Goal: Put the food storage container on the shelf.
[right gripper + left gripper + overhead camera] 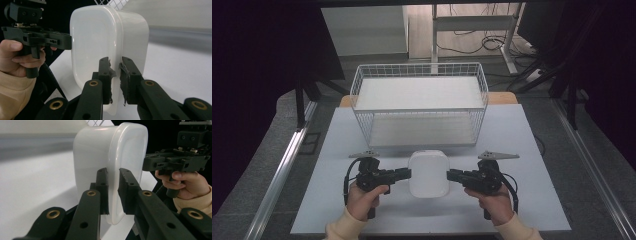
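Observation:
A white plastic container (428,172) with rounded corners and a lid lies at the front middle of the white tabletop (337,200), between my two grippers. My left gripper (408,173) comes in from the left. In the left gripper view its jaws are closed on the container's (100,152) rim, the left gripper (113,192) pinching it. My right gripper (450,175) mirrors this from the right, and the right gripper (115,80) clamps the opposite rim of the container (95,37). Whether the container rests on the table or hangs just above it, I cannot tell.
A white wire basket shelf (419,111) with two tiers stands just behind the container, at the far middle of the table. A person's hands (362,197) in cream sleeves hold both grippers. Metal rails (282,170) run along both sides of the table.

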Tool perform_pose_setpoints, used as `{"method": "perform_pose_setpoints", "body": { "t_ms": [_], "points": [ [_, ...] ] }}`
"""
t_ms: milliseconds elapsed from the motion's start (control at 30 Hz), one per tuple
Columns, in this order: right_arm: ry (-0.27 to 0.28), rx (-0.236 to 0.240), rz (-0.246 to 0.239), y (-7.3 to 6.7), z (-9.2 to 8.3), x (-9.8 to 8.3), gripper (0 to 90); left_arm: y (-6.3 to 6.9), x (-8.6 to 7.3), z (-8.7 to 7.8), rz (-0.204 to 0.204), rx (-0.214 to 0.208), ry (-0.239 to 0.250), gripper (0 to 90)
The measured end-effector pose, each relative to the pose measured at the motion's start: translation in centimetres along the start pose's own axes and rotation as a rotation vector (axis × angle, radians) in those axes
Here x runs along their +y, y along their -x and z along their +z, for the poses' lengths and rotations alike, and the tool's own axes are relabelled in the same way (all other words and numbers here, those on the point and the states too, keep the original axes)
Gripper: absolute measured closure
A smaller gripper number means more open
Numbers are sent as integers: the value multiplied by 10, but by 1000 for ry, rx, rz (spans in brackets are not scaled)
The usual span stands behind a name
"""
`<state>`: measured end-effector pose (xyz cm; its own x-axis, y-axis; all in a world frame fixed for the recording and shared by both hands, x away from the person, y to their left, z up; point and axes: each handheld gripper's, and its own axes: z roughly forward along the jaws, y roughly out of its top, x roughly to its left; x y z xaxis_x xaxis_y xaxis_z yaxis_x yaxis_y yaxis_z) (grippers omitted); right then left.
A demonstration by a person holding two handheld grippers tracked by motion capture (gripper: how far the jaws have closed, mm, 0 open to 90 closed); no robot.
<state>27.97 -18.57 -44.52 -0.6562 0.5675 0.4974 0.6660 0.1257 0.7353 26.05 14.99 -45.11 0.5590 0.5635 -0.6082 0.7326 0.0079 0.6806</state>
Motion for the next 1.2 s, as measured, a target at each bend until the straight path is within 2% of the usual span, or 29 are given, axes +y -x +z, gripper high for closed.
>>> {"method": "perform_pose_setpoints", "body": {
  "t_ms": [200, 300, 400, 500, 700, 967, 1200],
  "points": [
    [20, 2, -34, -4, -2, 15, 788, 4, 12, -5, 34, 8, 21, 796],
    [25, -1, -51, -4, -1, 22, 787, 7, 21, -8, 70, 35, 32, 798],
    [29, 3, -72, -2, 2, 33, 787, 8, 29, -10, 77, 41, 49, 799],
    [36, 10, -97, -5, 1, 46, 787, 8, 37, -15, 78, 29, 73, 799],
    [36, 3, -150, -17, -3, 70, 786, 13, 52, -25, 89, 26, 95, 797],
    [51, 10, -150, -20, -7, 84, 787, 21, 68, -30, 109, 37, 103, 797],
    [67, 5, -152, -20, -6, 100, 787, 23, 87, -32, 130, 57, 107, 798]
  ]
}}
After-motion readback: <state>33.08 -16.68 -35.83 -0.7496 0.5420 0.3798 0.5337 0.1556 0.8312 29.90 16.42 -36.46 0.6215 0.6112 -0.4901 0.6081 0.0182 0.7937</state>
